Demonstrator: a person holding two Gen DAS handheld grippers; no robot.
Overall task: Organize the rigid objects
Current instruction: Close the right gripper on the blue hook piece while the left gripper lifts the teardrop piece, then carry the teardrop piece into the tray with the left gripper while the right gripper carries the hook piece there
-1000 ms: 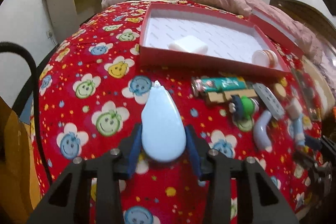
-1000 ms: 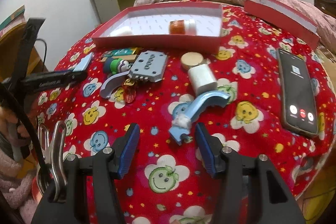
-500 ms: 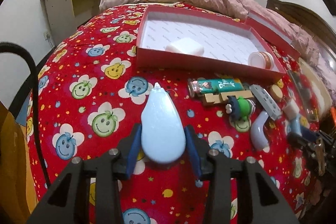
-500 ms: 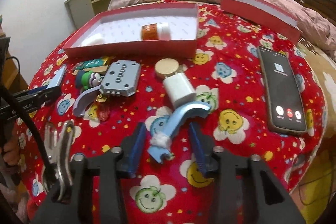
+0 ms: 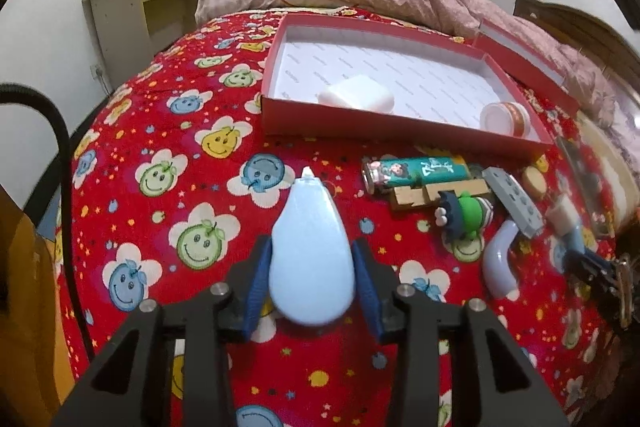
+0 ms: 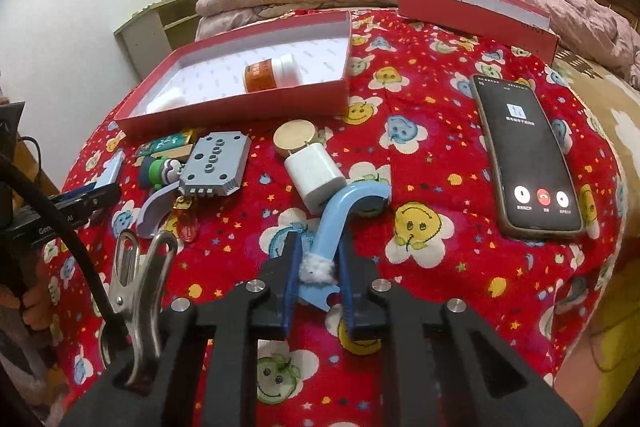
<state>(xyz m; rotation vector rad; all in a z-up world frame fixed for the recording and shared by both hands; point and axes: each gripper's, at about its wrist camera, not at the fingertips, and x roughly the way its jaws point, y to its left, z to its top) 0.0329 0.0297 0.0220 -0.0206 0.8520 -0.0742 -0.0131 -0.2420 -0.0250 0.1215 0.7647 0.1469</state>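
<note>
While the left gripper (image 5: 312, 267) clamps the pale-blue correction-tape dispenser (image 5: 310, 251) at its widest part, the right gripper (image 6: 319, 271) pinches the stiff blue hook (image 6: 340, 211) by its shank; both likely light, slick plastic.

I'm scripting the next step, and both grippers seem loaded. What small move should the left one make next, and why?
Probably carry the light blue teardrop piece forward over the red box and release it there. The left gripper is shut on it, and the box already holds a white block and a small jar, with bare floor between.
</note>
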